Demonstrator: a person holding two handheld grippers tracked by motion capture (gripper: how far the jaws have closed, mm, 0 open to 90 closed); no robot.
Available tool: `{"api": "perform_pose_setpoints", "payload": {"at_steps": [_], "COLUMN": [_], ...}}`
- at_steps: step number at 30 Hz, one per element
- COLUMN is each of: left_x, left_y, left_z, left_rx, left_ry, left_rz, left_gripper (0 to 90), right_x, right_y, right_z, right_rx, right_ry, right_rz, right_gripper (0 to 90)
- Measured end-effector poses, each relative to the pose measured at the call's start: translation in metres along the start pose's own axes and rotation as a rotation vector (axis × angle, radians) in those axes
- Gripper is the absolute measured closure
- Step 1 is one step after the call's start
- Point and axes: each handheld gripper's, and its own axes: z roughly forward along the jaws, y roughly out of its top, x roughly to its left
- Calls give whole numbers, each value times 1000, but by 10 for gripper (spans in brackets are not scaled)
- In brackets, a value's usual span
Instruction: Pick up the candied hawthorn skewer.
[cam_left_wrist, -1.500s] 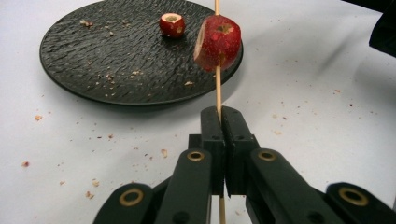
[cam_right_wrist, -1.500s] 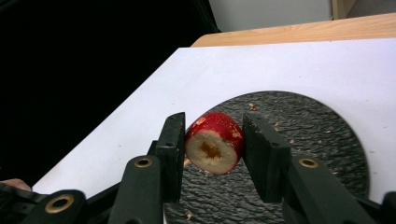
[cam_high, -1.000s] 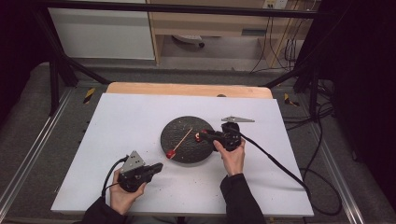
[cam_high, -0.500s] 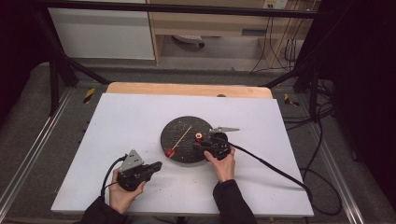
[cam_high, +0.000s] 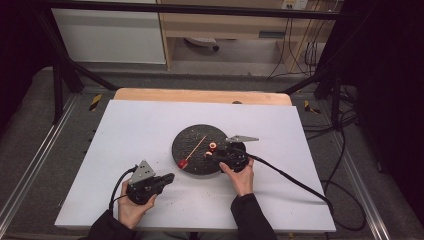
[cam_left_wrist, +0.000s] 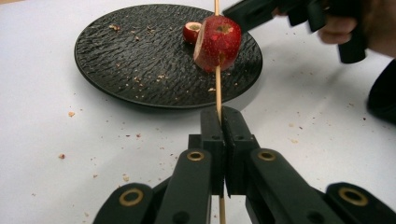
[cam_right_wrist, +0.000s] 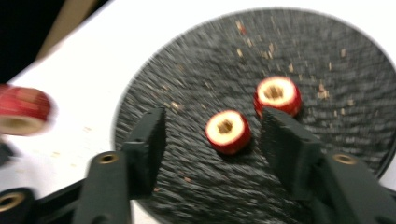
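Our left gripper (cam_left_wrist: 219, 116) clamps the skewer (cam_left_wrist: 217, 88) beside the black plate (cam_high: 192, 150) on the white table (cam_high: 150, 125); our right gripper (cam_right_wrist: 212, 126) gapes around a fruit slice (cam_right_wrist: 228, 131).

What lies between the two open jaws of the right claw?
In the right gripper view, one cored red fruit piece lies on the black plate between the jaws of the right claw, touching neither. A second piece lies just beyond.

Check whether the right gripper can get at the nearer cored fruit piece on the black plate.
Probably yes: the right gripper is open, its jaws standing either side of the nearer cored fruit piece on the black plate, with nothing between them.
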Motion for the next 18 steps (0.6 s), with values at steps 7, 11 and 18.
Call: {"api": "perform_pose_setpoints", "payload": {"at_steps": [7,11,18], "left_x": [-3,-6,-13], "left_y": [1,1,3], "left_z": [4,8,13], "left_rx": [7,12,18], "left_ry": [-2,-6,-16], "left_rz": [3,8,22], "left_gripper": [881,881,881], "right_x": [13,19,28], "right_y": [6,2,-8], "right_z": [-23,-26,-24], "right_rx": [-88,-81,-56], "right_ry": [85,98,133], "right_rz": [9,-1,6], "right_gripper": [165,90,76]}}
